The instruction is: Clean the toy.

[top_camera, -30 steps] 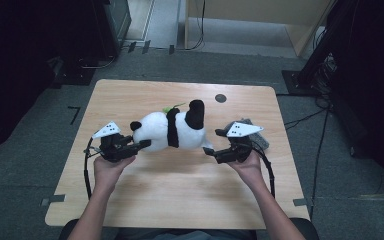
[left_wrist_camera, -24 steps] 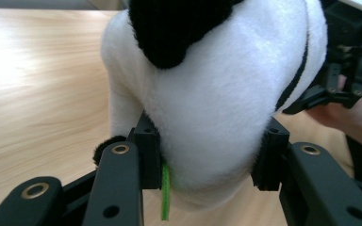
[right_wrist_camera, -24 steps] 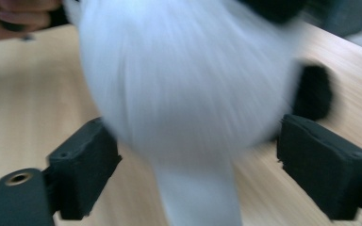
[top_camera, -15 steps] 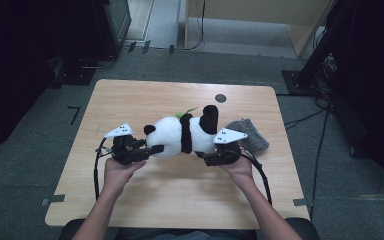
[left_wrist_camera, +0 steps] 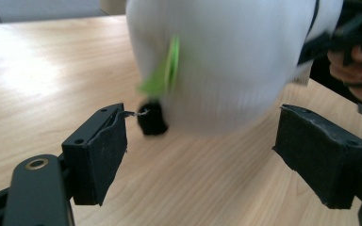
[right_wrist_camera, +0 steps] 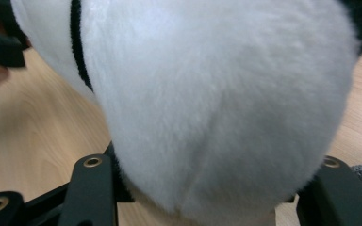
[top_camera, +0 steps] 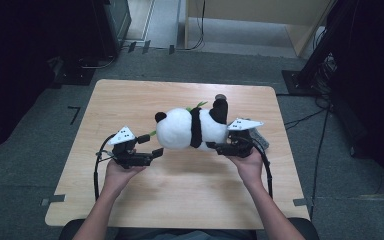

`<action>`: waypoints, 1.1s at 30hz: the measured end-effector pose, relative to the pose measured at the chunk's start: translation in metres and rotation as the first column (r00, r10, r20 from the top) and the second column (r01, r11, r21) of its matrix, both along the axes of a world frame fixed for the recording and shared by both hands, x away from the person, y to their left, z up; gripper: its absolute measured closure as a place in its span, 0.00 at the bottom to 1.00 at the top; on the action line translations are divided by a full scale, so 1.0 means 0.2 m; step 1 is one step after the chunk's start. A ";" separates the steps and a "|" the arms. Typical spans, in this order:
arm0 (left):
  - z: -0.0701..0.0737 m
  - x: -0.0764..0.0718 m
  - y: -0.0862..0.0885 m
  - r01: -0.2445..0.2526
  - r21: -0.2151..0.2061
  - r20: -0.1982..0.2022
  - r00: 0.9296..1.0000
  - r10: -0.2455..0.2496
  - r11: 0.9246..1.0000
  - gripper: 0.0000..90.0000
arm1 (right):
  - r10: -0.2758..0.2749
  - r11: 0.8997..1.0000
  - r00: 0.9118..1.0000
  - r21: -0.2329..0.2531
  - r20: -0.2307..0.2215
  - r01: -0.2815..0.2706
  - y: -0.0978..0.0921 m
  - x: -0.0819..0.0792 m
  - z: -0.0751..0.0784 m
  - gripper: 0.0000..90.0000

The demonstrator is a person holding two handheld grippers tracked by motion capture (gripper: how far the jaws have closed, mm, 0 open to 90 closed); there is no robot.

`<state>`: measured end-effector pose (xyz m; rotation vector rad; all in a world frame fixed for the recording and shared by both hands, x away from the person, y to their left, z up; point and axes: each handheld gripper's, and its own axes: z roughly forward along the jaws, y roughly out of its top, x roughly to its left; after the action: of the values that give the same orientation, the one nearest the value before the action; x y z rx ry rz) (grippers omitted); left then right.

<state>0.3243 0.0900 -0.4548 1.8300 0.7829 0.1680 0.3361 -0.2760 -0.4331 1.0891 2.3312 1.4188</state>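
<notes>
A black-and-white panda plush lies lengthwise over the middle of the wooden table, head to the left. In the right gripper view my right gripper is shut on the panda's white rear, with one jaw on each side of it. The same right gripper sits at the plush's right end in the high view. My left gripper stands open just left of the head, not touching it. In the left gripper view the blurred white head and a green leaf hang beyond the open left gripper.
A grey cloth lies on the table behind the right hand. A small dark round mark sits near the table's far edge. Bare wood stretches along the front and left of the table. Dark equipment and cables stand on the floor around it.
The left gripper has let go of the panda's head and now stands open beside it. The panda has shifted a little to the right with the right gripper.
</notes>
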 end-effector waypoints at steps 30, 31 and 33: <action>0.03 0.07 0.10 -0.047 -0.257 -0.232 0.973 -0.015 0.965 0.60 | 0.156 0.988 0.987 -0.002 0.039 -0.156 0.04 -0.02 -0.05 0.31; 0.03 0.07 0.10 -0.047 -0.257 -0.232 0.973 -0.015 0.965 0.59 | 0.156 0.988 0.987 -0.002 0.039 -0.156 0.04 -0.02 -0.05 0.31; 0.01 0.06 0.03 -0.025 -0.171 -0.230 0.973 -0.015 0.985 0.54 | 0.170 0.985 0.984 -0.047 0.053 -0.167 0.10 -0.04 -0.05 0.31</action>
<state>0.3354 0.0962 -0.4519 1.7004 0.9345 -0.1098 0.3273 -0.2556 -0.4428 0.8461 2.4507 1.4290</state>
